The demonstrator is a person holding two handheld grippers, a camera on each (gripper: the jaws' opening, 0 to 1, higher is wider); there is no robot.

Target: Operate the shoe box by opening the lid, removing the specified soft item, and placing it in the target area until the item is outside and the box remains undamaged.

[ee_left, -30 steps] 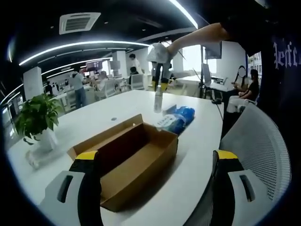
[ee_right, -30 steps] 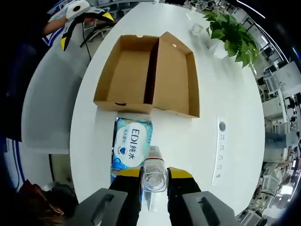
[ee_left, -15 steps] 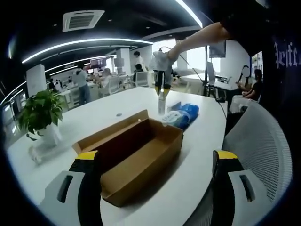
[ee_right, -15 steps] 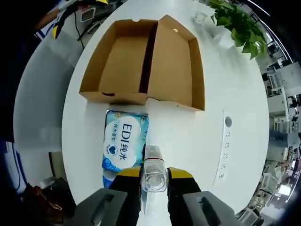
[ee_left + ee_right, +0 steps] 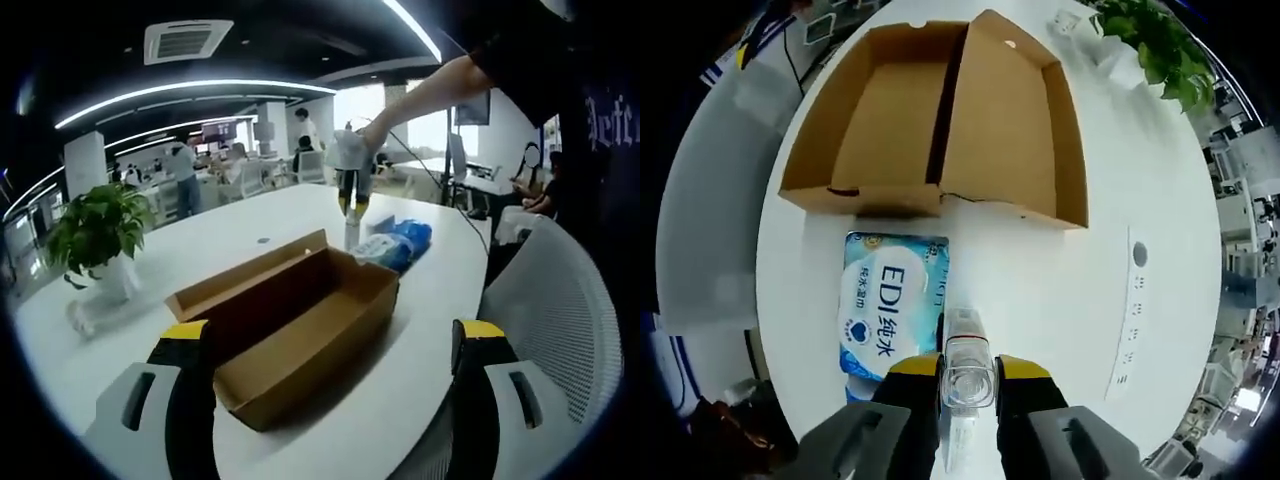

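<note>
Task status, judged from the layout: largely complete. Open brown cardboard shoe box (image 5: 940, 125) at upper centre of the right gripper view, lid folded back flat beside the tray, both halves bare inside, no tear or crush visible. Same box at centre of the left gripper view (image 5: 300, 325). Soft blue-and-white wipes pack printed "EDI" (image 5: 890, 305) flat on the white round counter (image 5: 1040, 290), just below the box's near wall and apart from it; in the left gripper view, beyond the box at centre right (image 5: 400, 245). Pack thus outside the box; whether that spot is the target area cannot be confirmed.

Remaining: set down the item in hand, if required.

Right gripper (image 5: 967, 372) at bottom centre of its own view: jaws closed tight on a clear plastic bottle (image 5: 965, 355), held above the counter just right of the pack. Also visible at upper centre of the left gripper view, pointing down.

Left gripper (image 5: 330, 345): jaws spread wide, nothing between them, clear of the box.
</note>
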